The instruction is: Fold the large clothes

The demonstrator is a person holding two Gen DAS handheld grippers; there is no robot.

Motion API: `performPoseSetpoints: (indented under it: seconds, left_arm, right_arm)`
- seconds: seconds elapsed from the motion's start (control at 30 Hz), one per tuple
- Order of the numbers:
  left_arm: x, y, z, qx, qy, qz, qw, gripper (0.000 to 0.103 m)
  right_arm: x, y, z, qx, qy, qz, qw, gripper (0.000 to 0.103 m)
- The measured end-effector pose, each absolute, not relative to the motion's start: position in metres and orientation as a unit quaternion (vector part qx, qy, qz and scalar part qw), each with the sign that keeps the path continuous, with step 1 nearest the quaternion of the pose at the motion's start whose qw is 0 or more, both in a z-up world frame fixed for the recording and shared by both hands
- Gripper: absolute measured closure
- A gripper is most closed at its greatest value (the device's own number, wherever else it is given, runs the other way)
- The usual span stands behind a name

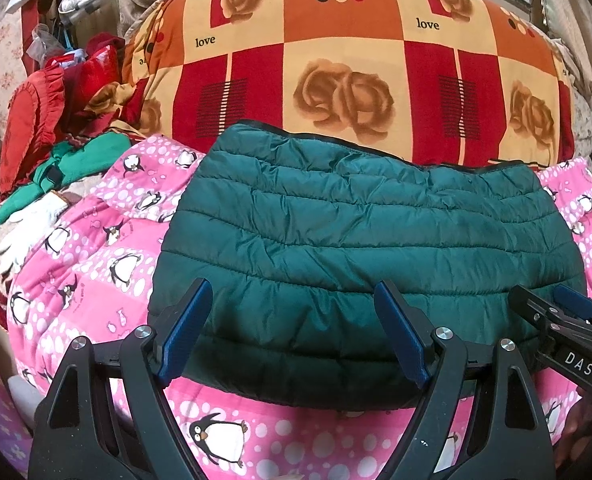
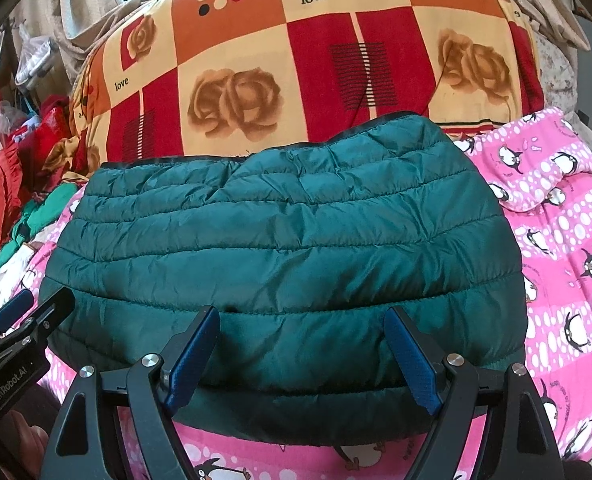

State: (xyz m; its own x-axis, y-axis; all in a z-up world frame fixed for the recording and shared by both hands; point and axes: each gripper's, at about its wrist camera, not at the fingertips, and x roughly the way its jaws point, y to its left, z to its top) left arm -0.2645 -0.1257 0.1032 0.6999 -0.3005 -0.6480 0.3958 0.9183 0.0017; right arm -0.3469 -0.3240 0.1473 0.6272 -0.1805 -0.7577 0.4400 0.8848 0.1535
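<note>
A dark green quilted puffer jacket [image 1: 356, 240] lies folded into a wide block on a pink penguin-print bedsheet [image 1: 96, 280]; it also shows in the right wrist view [image 2: 288, 248]. My left gripper [image 1: 292, 300] is open, its blue pads spread just above the jacket's near left edge, holding nothing. My right gripper [image 2: 304, 320] is open over the jacket's near right edge, empty. Each gripper shows in the other's view: the right one at the right edge [image 1: 564, 312], the left one at the left edge [image 2: 20, 312].
A thick quilt [image 1: 356, 60] with red, orange and cream squares and roses is piled behind the jacket. A heap of red and green clothes [image 1: 56, 140] lies at the far left. Pink sheet [image 2: 568, 260] extends to the right.
</note>
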Motion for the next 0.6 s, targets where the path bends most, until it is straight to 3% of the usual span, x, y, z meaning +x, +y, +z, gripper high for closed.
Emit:
performPoseSetpoints:
  seconds: [0.6]
  left_arm:
    - [-0.2589,-0.1243,0.1017,0.076,0.327,-0.201,0.92,0.02]
  right_arm:
    - [-0.3425,-0.327,0.1431,0.169,0.398,-0.172,0.885,0.021]
